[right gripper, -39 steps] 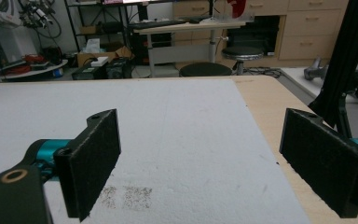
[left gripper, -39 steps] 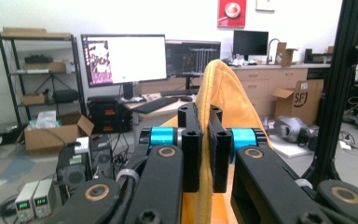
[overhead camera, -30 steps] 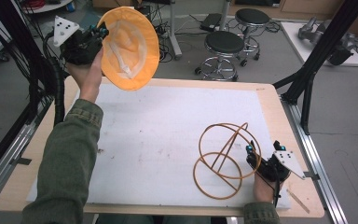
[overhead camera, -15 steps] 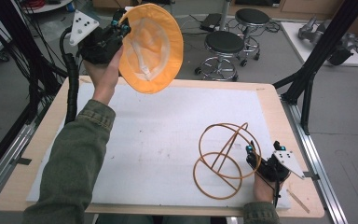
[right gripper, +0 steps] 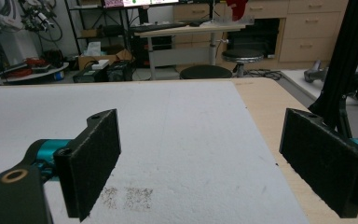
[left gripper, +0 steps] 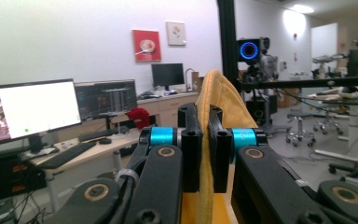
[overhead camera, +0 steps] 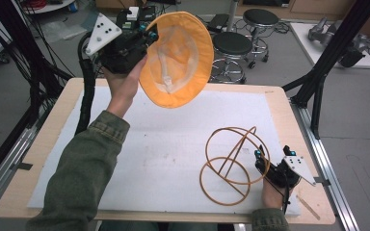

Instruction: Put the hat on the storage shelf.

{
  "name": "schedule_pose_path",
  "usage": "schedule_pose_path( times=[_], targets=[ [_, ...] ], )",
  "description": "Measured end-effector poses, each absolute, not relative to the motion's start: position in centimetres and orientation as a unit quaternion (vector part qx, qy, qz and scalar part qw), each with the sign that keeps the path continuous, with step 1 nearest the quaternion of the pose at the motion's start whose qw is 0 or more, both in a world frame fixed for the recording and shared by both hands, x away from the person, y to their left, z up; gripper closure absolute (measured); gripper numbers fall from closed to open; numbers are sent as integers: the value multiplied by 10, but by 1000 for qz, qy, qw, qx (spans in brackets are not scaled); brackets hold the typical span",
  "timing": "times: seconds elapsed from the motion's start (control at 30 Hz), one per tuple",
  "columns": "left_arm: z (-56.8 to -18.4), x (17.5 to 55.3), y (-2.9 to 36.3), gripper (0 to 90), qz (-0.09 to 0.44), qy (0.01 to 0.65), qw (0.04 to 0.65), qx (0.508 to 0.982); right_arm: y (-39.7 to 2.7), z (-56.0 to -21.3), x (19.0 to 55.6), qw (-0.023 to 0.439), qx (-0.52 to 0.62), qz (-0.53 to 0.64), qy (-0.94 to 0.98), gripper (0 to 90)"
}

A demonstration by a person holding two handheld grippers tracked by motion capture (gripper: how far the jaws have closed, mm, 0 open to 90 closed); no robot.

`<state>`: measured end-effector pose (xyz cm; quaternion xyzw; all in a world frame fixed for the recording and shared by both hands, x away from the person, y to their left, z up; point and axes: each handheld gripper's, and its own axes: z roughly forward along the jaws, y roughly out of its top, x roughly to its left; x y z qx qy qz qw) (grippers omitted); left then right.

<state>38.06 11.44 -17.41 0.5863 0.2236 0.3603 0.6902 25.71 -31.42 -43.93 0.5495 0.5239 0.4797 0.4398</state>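
- Right gripper [overhead camera: 262, 159] rests at the near right edge of the worktop [overhead camera: 279, 103], fingers [right gripper: 91, 161] spread wide with nothing between them. No change from a second ago.
- Its tips sit just beside the wire stand [overhead camera: 231, 166], a frame of brown rings standing on the white sheet [overhead camera: 139, 144]. Whether they touch the wire I can't tell from the high view. The stand hasn't shifted.
- Left gripper [overhead camera: 149, 36] is raised above the far left of the worktop, fingers [left gripper: 191, 144] clenched on the rim of the orange hat [overhead camera: 178, 60]; the left gripper view shows the fabric edge pinched between both pads.
- Change: over the last second the left hand has carried the hat rightward and a little higher. The hat now hangs over the far edge of the sheet, inside with the white lining facing the camera.
- Grip unchanged through the move, and the hat shows no slipping.
- Read: likely mid-transfer toward the stand, hat still well apart from it. Next it probably needs to come nearer and right, open side down over the top ring.
- Risk: soft brim held at one point, so it may sag or snag on the wire.
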Motion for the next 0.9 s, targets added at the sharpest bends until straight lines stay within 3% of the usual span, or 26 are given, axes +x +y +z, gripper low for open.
schedule_pose_path(
  times=[0.9],
  targets=[
    [-205,363,28,862,295,163,711,618,-314,-440,258,436,552,482,523,114]
  ],
)
